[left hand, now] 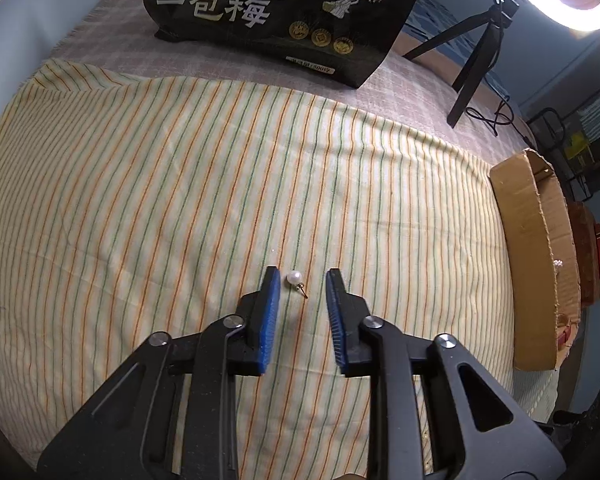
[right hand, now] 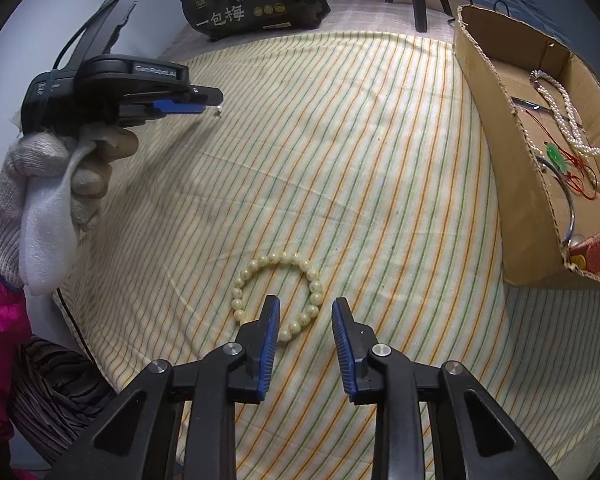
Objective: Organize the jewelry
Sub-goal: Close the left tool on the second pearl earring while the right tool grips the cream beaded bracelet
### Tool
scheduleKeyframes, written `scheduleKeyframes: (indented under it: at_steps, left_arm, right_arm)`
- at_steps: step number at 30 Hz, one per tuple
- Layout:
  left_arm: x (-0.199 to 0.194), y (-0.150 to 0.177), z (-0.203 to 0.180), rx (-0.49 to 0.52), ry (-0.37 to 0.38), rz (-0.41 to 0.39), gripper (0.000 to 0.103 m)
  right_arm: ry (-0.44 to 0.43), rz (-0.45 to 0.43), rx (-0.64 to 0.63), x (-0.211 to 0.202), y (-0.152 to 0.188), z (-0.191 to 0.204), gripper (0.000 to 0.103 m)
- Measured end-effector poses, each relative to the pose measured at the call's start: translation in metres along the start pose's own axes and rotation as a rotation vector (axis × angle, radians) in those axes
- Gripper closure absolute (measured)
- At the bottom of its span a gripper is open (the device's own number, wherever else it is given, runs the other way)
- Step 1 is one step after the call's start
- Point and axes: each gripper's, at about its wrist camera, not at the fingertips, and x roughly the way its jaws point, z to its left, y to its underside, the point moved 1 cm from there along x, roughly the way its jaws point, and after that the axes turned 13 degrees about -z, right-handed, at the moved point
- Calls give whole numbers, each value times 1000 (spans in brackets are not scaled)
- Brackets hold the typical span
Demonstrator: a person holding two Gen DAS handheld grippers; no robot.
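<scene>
So the left claw sits apart around a tiny round white pearl stud earring on the striped cotton cloth, its metal post pointing lower right. The right claw straddles a cream beaded bracelet, not pinching. Torn cardboard box beyond.

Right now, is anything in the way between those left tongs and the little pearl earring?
Nothing visible. The small white pearl stud earring lies bare on the striped cloth, between the left tongs' blue pads, nearer one pad.

Matt striped cloth; glossy pearl stud; smooth cream bead bracelet; rough corrugated cardboard box; shiny black bag.
</scene>
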Motion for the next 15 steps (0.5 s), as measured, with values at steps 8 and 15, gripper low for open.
scheduleKeyframes:
  at_steps: [8,15]
  left_arm:
    - [10,3,4,6,-31,8,84]
    - [14,3,9,-9,-31,3,91]
  right_arm:
    - [-3,13,12,8,-2,-1,79]
    - [-3,17,7,14,-4,0,82]
